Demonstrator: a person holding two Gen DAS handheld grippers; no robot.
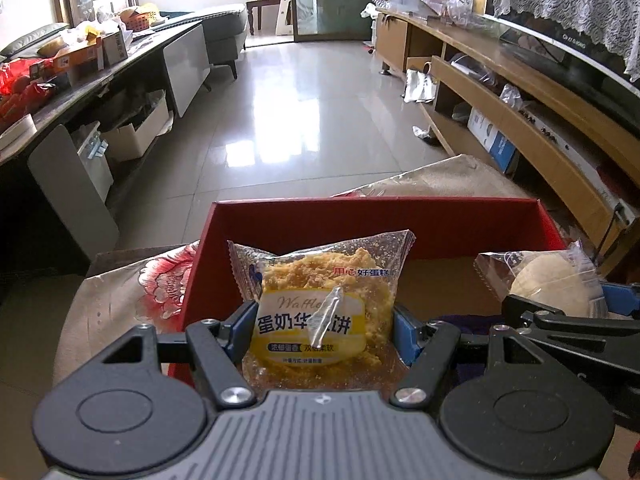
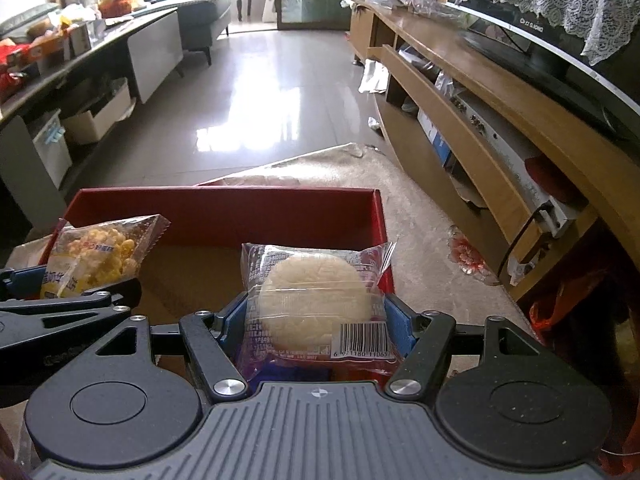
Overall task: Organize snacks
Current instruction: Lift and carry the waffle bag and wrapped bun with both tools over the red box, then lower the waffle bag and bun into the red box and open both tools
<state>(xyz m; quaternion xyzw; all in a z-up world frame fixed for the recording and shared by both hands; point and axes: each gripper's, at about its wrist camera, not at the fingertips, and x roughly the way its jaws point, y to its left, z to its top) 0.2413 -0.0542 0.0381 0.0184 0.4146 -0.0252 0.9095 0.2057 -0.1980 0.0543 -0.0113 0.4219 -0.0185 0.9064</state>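
Note:
My left gripper (image 1: 325, 330) is shut on a clear packet holding a yellow waffle cake (image 1: 320, 304), its blue pads pressing both sides. The packet hangs over the open red box (image 1: 376, 216) with a brown cardboard floor. My right gripper (image 2: 316, 320) is shut on a clear packet with a pale round pastry (image 2: 316, 300) and a barcode, also above the red box (image 2: 224, 204). Each wrist view shows the other gripper beside it: the pastry packet (image 1: 548, 280) at the right in the left wrist view, the waffle packet (image 2: 96, 256) at the left in the right wrist view.
The box sits on a flowered cloth (image 1: 152, 284) over a low surface. A wooden TV cabinet (image 2: 480, 120) with a television runs along the right. A cluttered dark table (image 1: 80, 76) with boxes beneath stands at the left. Shiny tiled floor (image 1: 300, 100) lies ahead.

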